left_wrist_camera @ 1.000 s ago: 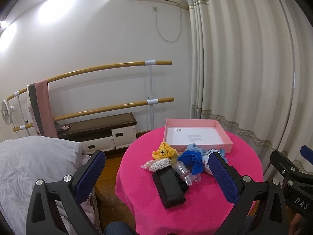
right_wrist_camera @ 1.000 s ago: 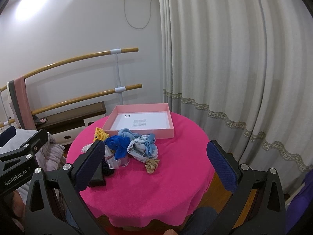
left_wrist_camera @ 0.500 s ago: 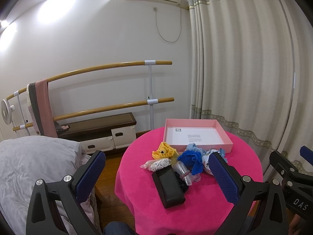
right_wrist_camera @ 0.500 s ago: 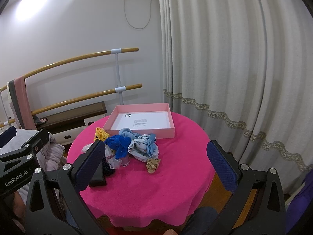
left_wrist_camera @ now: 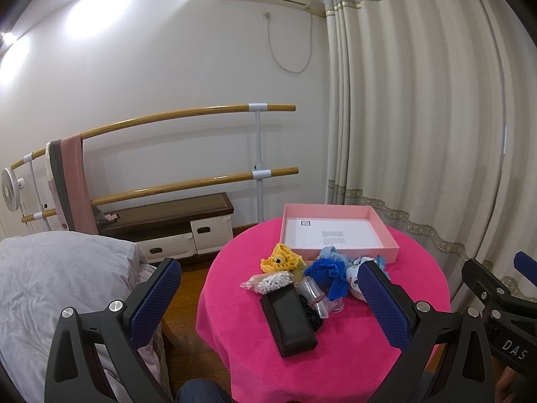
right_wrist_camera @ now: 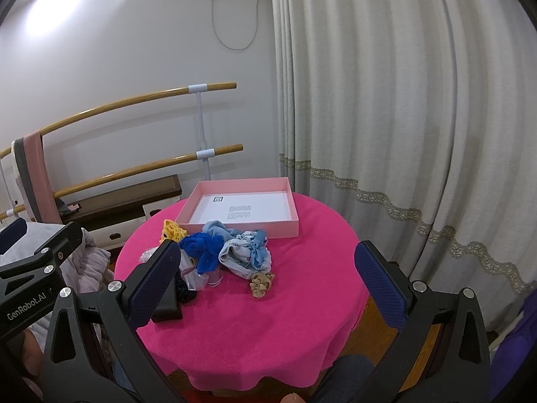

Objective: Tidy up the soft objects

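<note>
Left gripper [left_wrist_camera: 268, 288]: jaws spread wide, nothing held, hanging short of the table. Right gripper [right_wrist_camera: 266, 268]: same, fully spread, empty.

Between the fingers, on the round pink table [right_wrist_camera: 302, 302]: loose heap of soft pieces. Tan scrunchie [right_wrist_camera: 261, 282] sits alone at the heap's 5 o'clock. Pale printed cloth [right_wrist_camera: 243, 252] touches the blue cloth [right_wrist_camera: 204, 247] at its 9 o'clock. Yellow crochet piece [left_wrist_camera: 282, 258] at the heap's 10 o'clock. Black case [left_wrist_camera: 288, 322] at 7 o'clock.

Pink tray [right_wrist_camera: 285, 228] at the table's 12 o'clock, bare inside.

Judgement: take the scrunchie first; it lies clear. Descend straight, pinch the bulk, avoid snagging tablecloth.
</note>
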